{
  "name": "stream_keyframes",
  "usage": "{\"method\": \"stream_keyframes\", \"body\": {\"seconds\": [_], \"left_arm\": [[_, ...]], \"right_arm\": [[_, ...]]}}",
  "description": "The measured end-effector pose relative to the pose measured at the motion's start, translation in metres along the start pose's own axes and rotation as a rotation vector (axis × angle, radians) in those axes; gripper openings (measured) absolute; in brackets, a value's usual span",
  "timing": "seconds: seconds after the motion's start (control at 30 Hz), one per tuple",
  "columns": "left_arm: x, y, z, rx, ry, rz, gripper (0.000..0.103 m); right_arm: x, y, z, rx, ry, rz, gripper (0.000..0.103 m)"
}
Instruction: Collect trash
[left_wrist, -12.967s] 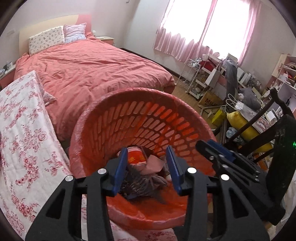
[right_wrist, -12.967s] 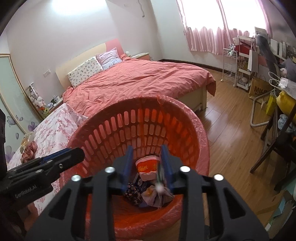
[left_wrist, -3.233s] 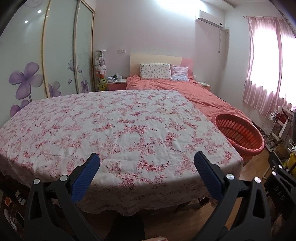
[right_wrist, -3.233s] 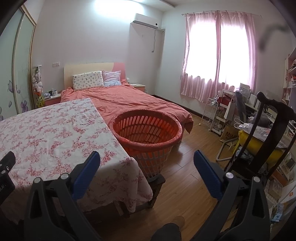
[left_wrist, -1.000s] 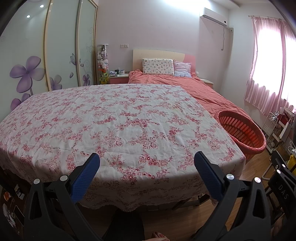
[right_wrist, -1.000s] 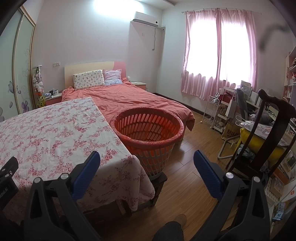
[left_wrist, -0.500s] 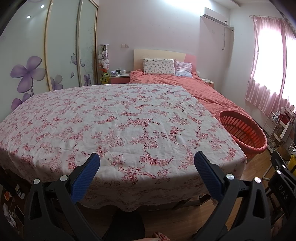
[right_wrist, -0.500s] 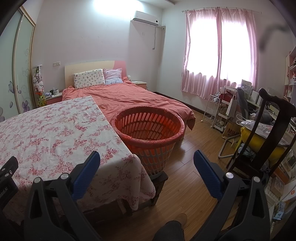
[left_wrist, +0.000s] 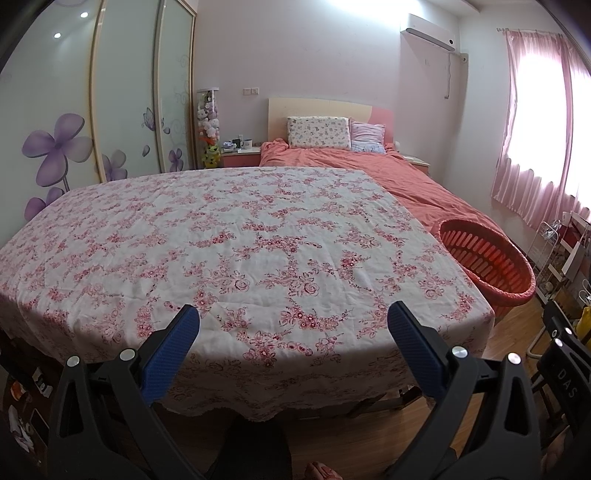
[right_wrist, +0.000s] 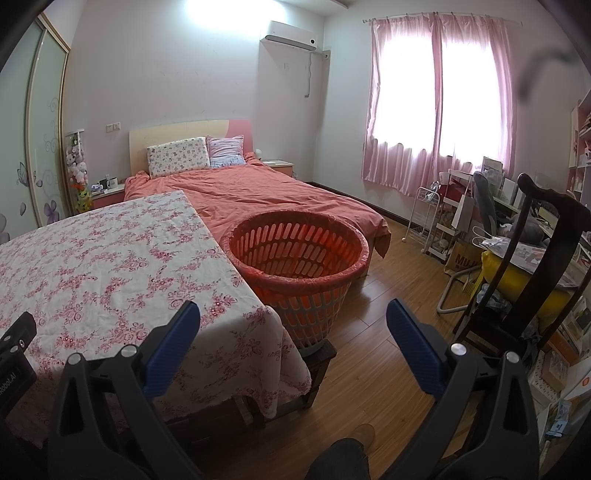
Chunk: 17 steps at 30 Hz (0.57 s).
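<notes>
**Bedroom, trash basket beside table: both tools empty**

1. Left gripper: blue-padded jaws spread wide, nothing between them; held off the table's near edge, pointing across the cloth.
2. Right gripper: jaws equally wide, empty; held off the table's near right corner, above the wooden floor. A dark trouser leg and a shoe of the person show at the bottom of this view.
3. Table: covered to its edges by a white cloth with a red rose print, the hem hanging over the near edge.
4. Basket: task item. Round, orange-red, slotted plastic wall, lined with a thin red bag folded over the rim. Stands on a low dark stool just beside the table's right edge, ahead of the right gripper and well to the right of the left one. Its contents cannot be seen.
5. Dark wooden chair: right of the basket, well apart.
6. Bed: beyond the basket, coral cover, two pillows.
7. Pink curtains: far right wall.
</notes>
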<state>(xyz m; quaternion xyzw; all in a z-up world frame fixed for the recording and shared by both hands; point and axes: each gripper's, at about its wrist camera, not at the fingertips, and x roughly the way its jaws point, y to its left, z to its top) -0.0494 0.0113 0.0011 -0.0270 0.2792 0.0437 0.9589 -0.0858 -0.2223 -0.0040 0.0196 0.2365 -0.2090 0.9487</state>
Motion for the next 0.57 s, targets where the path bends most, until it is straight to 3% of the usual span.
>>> {"method": "stream_keyframes", "body": {"seconds": [0.57], "left_arm": [[-0.0002,-0.0004,0.0018,0.005,0.002,0.003,0.1]], "right_arm": [[0.0009,-0.0022,0.0021,0.001,0.002,0.001,0.099]]}}
